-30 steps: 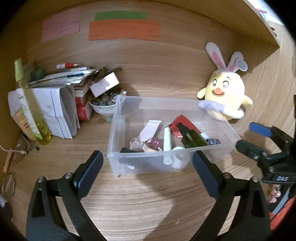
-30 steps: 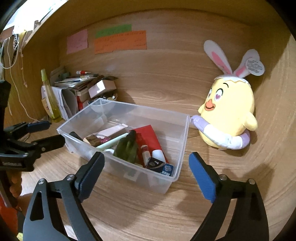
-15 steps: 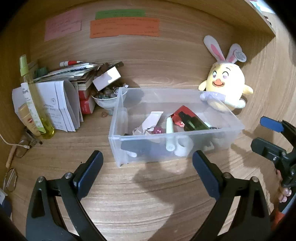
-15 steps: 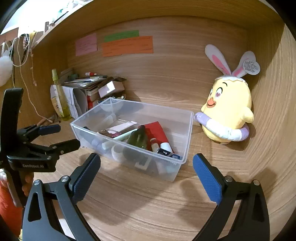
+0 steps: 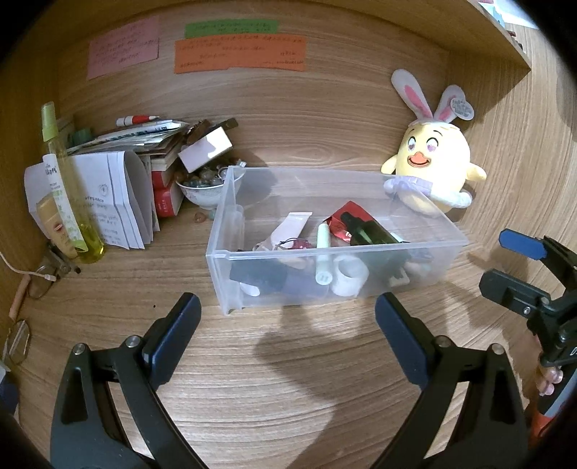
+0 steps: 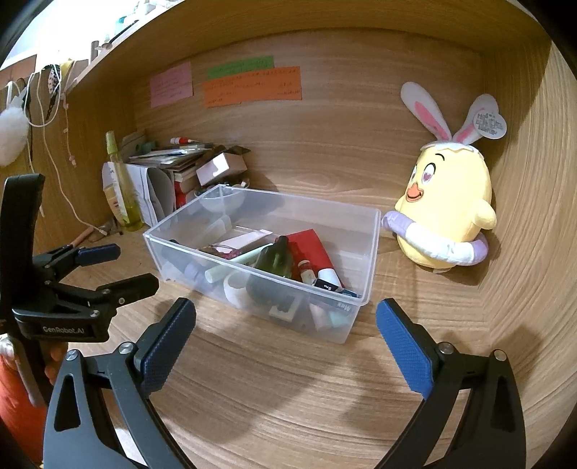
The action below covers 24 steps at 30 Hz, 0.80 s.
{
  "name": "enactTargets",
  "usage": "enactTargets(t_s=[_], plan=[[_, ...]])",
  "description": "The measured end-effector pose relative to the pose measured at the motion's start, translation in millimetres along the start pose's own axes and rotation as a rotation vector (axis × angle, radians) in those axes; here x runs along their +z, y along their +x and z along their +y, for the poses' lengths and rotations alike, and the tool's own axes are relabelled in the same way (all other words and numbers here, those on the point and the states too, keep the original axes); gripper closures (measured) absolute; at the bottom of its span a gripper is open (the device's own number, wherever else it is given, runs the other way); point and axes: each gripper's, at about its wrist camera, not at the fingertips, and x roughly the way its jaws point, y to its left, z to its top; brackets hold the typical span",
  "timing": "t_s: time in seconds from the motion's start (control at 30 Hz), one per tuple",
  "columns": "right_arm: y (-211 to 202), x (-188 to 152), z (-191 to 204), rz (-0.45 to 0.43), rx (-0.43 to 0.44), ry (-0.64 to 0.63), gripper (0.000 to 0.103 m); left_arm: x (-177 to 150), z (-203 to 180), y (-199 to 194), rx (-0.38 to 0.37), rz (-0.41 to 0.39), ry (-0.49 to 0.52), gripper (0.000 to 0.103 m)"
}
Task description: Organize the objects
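blue-padded jaws | left gripper [image 5: 286,317] spread, empty | right gripper [image 6: 285,321] spread, empty

One clear plastic bin [image 5: 360,252] sits mid-frame and one yellow plush chick [image 5: 432,169] at right. Three paper notes are on the back wall: pink [image 5: 123,46], green [image 5: 232,28], orange [image 5: 239,54]. At left stand one spray bottle [image 5: 63,180] and one bowl [image 5: 205,189].

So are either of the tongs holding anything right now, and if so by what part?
Nothing is held. The left tongs and right tongs both stand open over bare desk, short of the clear bin.
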Motion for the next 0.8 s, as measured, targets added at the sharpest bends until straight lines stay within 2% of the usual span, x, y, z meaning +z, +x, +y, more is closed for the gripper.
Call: enactTargets(t_s=[0.8], plan=[[-1, 0, 3, 0.001, 0.007, 0.002, 0.003, 1, -9, -12, -0.003, -0.019, 0.028, 0.004]])
